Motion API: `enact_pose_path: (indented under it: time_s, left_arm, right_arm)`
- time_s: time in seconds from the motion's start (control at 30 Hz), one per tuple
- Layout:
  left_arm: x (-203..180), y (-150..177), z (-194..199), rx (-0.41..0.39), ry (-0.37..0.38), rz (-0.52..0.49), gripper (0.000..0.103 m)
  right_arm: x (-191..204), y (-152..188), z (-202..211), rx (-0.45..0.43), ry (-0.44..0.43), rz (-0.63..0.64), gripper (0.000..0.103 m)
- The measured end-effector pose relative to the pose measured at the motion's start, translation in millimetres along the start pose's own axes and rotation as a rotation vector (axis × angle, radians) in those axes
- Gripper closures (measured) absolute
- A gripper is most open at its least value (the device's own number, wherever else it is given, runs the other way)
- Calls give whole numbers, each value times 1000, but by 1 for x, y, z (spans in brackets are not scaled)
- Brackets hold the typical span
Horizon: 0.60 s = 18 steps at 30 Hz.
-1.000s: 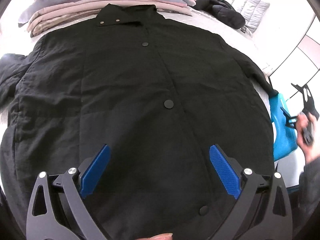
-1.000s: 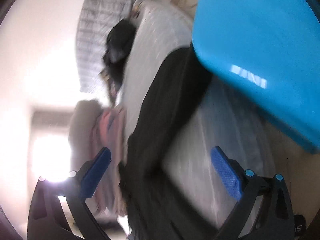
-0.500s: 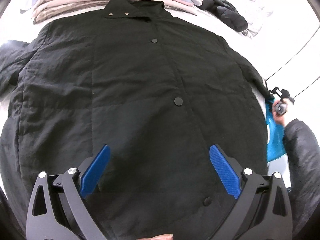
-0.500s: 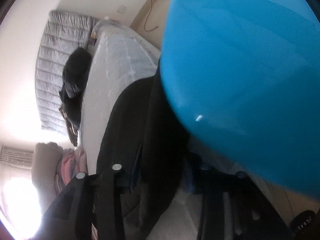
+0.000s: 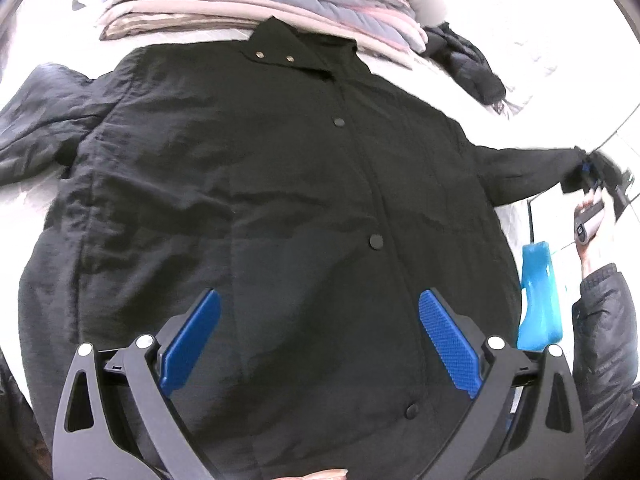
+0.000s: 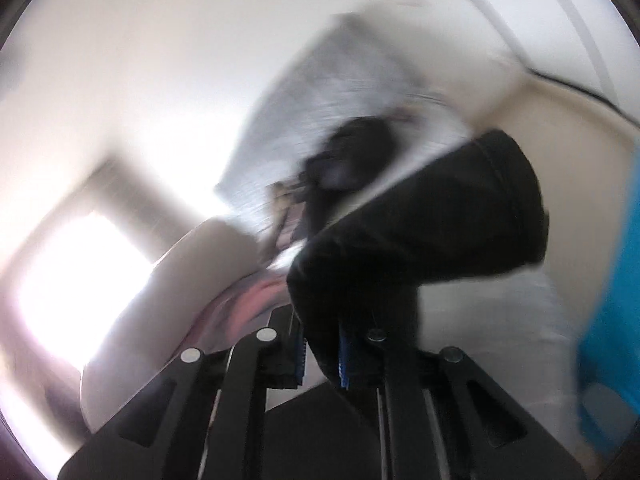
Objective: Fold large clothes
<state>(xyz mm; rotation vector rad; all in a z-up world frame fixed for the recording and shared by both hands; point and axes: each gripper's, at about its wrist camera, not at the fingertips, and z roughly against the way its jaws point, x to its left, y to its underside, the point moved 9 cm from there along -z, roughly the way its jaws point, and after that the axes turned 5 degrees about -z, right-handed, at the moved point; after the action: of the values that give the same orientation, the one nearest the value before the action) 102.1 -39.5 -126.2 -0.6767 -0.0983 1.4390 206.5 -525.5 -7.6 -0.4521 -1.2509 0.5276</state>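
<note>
A large black snap-front jacket (image 5: 280, 208) lies spread face up on a white bed, collar at the far side. My left gripper (image 5: 320, 340) hovers open and empty above its lower hem. My right gripper (image 6: 322, 356) is shut on the jacket's right sleeve cuff (image 6: 460, 220) and holds it lifted. In the left wrist view the right gripper (image 5: 592, 172) shows at the far right, with the sleeve (image 5: 528, 164) stretched out sideways from the body. The left sleeve (image 5: 36, 132) lies bunched at the far left.
A stack of folded pink, grey and beige clothes (image 5: 260, 4) sits behind the collar. Another dark garment (image 5: 468, 64) lies at the back right of the bed. A blue plastic stool (image 5: 540, 292) stands by the bed's right side, also in the right wrist view (image 6: 616, 320).
My right gripper closed on the right sleeve cuff beside the blue stool and raised it, pulling the sleeve out sideways. My left gripper drew back slightly above the hem, still open.
</note>
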Motion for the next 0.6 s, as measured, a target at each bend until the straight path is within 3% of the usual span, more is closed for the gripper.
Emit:
enact_pose_path:
  time_s: [0.13,0.2,0.27,0.33,0.37,0.4,0.47,0.53,0.6]
  left_arm:
    - [13,-6,14,-35,-2,27,7]
    - [20,-8,20,-48,-5,43,7]
    - [34,-10,28,-63,-15,70,7]
    - [46,-12,34,-73,-16,105,7]
    - [53,-14,37,-77,-14,121,7]
    - [59,-14,40,-79,-9,142,7]
    - [71,-15,45,-85,2,181,7]
    - [82,-13,50,-92,8,216,7]
    - [91,-12,54,-98,6,240,7]
  right_arm:
    - [122,84,-24,127,-153,277,90]
    - [169,161,-36,234,-215,442,89]
    - [190,249,-49,388,-259,579,85]
    - [183,332,-56,556,-272,665,62]
    - [169,385,-58,699,-271,694,56]
    - [155,415,-59,780,-253,713,56]
    - [129,455,-59,897,-226,698,56]
    - [122,452,-52,896,-257,592,53]
    - [127,434,-42,852,-298,518,35]
